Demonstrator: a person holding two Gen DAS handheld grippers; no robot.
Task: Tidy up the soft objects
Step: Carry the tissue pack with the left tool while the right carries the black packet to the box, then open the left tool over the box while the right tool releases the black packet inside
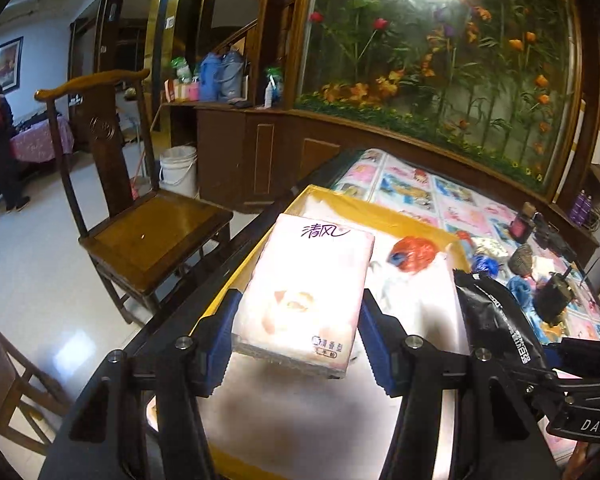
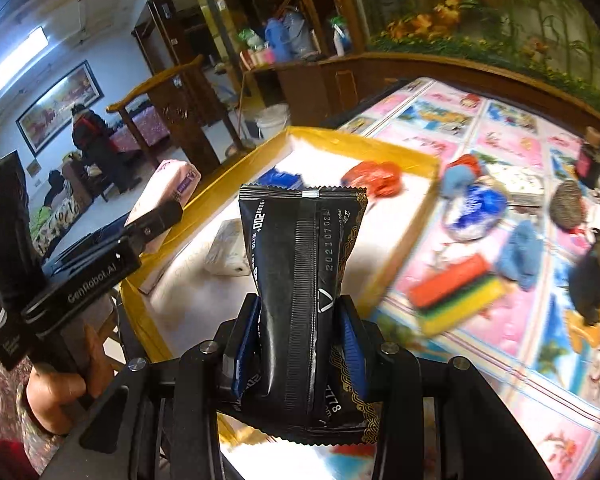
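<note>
My left gripper [image 1: 300, 308] is shut on a pink tissue pack [image 1: 306, 284] and holds it over the yellow-rimmed tray [image 1: 340, 196]. In the right wrist view, my right gripper [image 2: 300, 308] is shut on a black foil packet [image 2: 304, 256], pinched at its middle and upright above the tray's near side [image 2: 360, 144]. That packet [image 1: 496, 312] also shows at the right of the left wrist view. Inside the tray lie a red plastic bag [image 2: 374, 178], a white tissue pack [image 2: 228, 248] and a blue item [image 2: 280, 178]. The left gripper [image 2: 156, 216] with its pink pack [image 2: 168, 188] hangs at the tray's left edge.
On the cartoon-print tablecloth [image 2: 500, 128] right of the tray lie a blue-and-white bag [image 2: 472, 208], a blue cloth [image 2: 520, 252], a red-and-yellow sponge [image 2: 456, 296] and a dark scrubber [image 2: 568, 200]. A wooden chair [image 1: 148, 232] and a white bucket [image 1: 178, 170] stand left of the table. A person [image 1: 0, 148] stands far back.
</note>
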